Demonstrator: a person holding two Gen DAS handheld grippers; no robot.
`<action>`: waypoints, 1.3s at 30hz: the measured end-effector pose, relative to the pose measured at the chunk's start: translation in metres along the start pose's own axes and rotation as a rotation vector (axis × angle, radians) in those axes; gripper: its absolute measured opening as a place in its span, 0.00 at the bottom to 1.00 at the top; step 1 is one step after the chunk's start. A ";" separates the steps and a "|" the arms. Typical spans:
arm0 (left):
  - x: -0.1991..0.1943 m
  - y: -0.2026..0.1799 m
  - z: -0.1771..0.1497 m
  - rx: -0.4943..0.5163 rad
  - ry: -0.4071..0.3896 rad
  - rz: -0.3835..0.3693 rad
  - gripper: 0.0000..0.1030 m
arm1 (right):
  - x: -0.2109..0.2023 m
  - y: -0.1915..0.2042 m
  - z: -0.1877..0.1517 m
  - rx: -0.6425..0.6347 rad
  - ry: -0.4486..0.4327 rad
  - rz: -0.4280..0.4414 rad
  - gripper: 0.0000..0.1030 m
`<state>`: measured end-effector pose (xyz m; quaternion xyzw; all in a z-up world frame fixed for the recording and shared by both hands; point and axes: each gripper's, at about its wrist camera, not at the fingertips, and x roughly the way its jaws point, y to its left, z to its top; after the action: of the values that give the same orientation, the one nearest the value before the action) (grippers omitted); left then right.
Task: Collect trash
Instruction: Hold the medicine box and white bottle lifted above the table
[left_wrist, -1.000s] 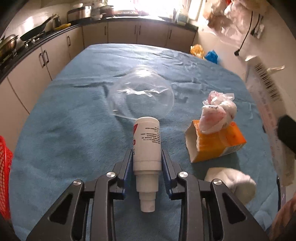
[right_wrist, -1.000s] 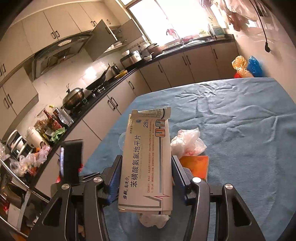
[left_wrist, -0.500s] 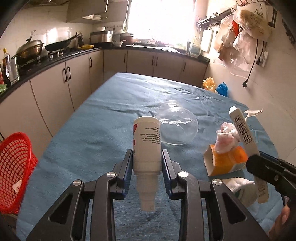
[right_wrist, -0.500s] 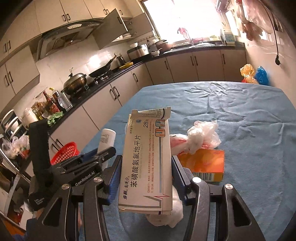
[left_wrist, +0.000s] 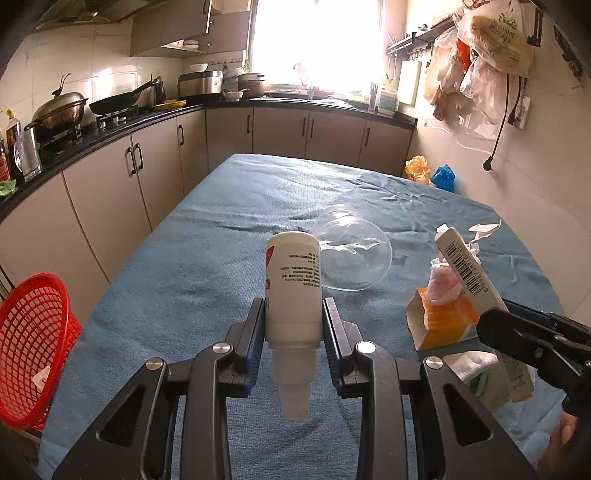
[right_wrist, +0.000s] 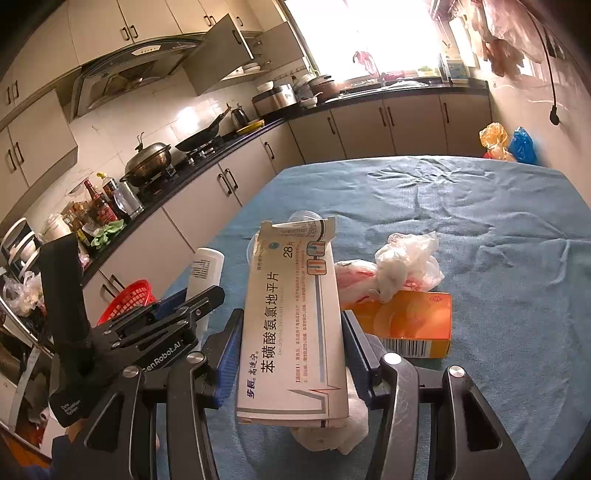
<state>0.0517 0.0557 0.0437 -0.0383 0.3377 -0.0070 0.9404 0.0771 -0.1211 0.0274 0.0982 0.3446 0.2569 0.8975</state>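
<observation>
While both tongs are loaded, the left gripper (left_wrist: 294, 325) pinches a white bottle (left_wrist: 293, 284) round its middle at the centre of the left-wrist frame, and the right gripper (right_wrist: 291, 354) clamps a long medicine box (right_wrist: 295, 317) across its flat faces. Bottle looks light, rigid and smooth, so a mid-body hold suits it; the thin card box would likely crush if squeezed hard. A red basket (left_wrist: 31, 347) waits at lower left, beside the blue-covered table (left_wrist: 207, 266).
</observation>
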 end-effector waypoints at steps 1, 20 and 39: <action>0.000 0.000 0.000 0.000 -0.001 0.001 0.28 | 0.000 0.000 0.000 0.002 -0.001 0.000 0.54; 0.006 -0.001 0.001 0.003 0.022 0.017 0.28 | -0.007 0.000 0.001 0.021 -0.011 0.017 0.54; 0.014 0.000 -0.001 0.003 0.042 0.030 0.28 | -0.010 0.000 0.002 0.046 -0.015 0.030 0.54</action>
<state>0.0622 0.0551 0.0339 -0.0316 0.3578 0.0059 0.9332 0.0721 -0.1263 0.0349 0.1260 0.3424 0.2617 0.8935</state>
